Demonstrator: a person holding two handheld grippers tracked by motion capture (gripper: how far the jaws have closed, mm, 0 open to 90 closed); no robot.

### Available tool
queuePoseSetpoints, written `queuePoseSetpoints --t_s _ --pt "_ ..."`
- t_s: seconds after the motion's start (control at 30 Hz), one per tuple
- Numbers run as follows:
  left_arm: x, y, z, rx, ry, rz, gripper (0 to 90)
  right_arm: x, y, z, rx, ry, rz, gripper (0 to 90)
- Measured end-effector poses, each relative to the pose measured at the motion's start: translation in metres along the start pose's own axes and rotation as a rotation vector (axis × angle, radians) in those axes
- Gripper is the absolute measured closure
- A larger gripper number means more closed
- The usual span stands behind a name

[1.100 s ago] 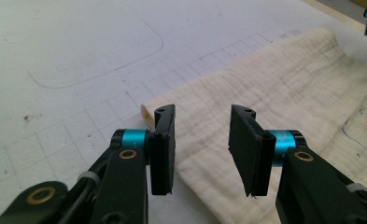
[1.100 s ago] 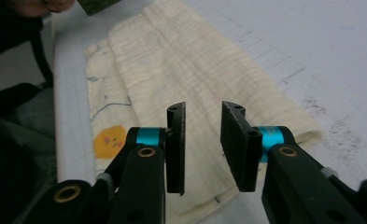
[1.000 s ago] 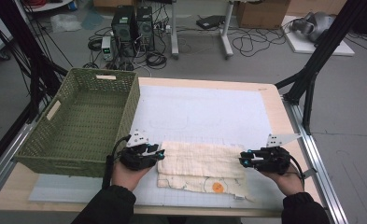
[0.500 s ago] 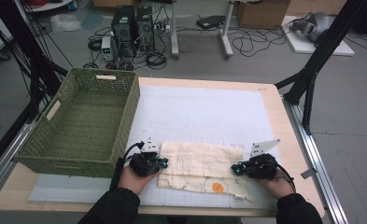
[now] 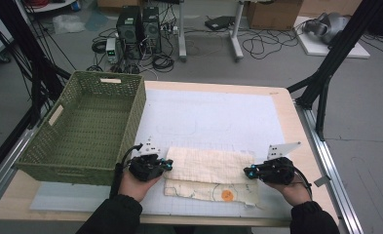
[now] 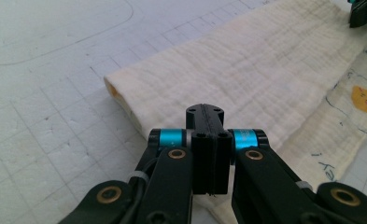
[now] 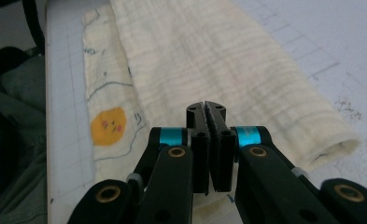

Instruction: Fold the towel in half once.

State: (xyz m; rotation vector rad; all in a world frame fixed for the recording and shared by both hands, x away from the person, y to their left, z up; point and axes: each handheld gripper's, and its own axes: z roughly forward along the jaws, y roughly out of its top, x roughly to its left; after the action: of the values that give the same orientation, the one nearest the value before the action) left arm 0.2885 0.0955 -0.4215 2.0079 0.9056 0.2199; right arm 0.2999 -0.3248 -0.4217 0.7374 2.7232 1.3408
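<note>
The cream cloth point(image 5: 211, 170) lies half-folded on the white mat point(image 5: 213, 117) at the table's near edge. Left gripper point(image 5: 167, 165) and right gripper point(image 5: 247, 171) each pinch an opposite end, jaws closed, apparently to carry the next fold evenly.

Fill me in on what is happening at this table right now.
A person holds a gripper in each hand at the two ends of a folded cream cloth lying on the white mat. The left gripper has its jaws shut on the cloth's left end, the right gripper on its right end. The cloth lies flat, with an orange spot showing on its lower layer. A green woven basket stands to the left.
</note>
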Motion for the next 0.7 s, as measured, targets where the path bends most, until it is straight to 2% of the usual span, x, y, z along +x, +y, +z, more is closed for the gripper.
queuePoseSetpoints --t_s 0.13,0.23,0.33,0.43,0.53,0.57,0.6,0.7 --pt "-0.0003 -0.0024 0.0003 -0.001 -0.003 -0.005 89.6 0.0005 -0.0016 0.0022 0.011 0.001 0.008 88.8" --pt "-0.0008 0.0001 -0.0010 -0.008 -0.007 -0.007 89.5 -0.0006 -0.0004 -0.0004 -0.027 0.009 0.021 88.8" --pt "-0.0017 0.0023 -0.0009 -0.023 -0.019 -0.026 89.6 -0.0013 0.0010 -0.0019 -0.036 0.017 0.031 88.9" --pt "-0.0027 0.0030 0.0015 -0.010 -0.019 -0.011 89.5 -0.0028 0.0012 -0.0033 -0.058 0.023 0.056 88.5" --pt "-0.0025 0.0008 0.0047 0.003 -0.015 -0.002 89.3 -0.0045 -0.0012 0.0015 -0.003 0.009 0.048 87.4" --pt "-0.0025 -0.0004 0.0044 0.007 -0.022 0.001 88.0 -0.0044 -0.0029 0.0030 0.012 0.013 0.054 83.8" --pt "-0.0031 -0.0013 0.0037 0.006 -0.023 0.001 82.5 -0.0041 -0.0042 0.0045 0.023 0.001 0.045 78.8" --pt "-0.0063 -0.0038 0.0007 0.011 -0.026 0.018 78.6 0.0023 -0.0072 0.0013 0.007 0.006 0.016 75.1"
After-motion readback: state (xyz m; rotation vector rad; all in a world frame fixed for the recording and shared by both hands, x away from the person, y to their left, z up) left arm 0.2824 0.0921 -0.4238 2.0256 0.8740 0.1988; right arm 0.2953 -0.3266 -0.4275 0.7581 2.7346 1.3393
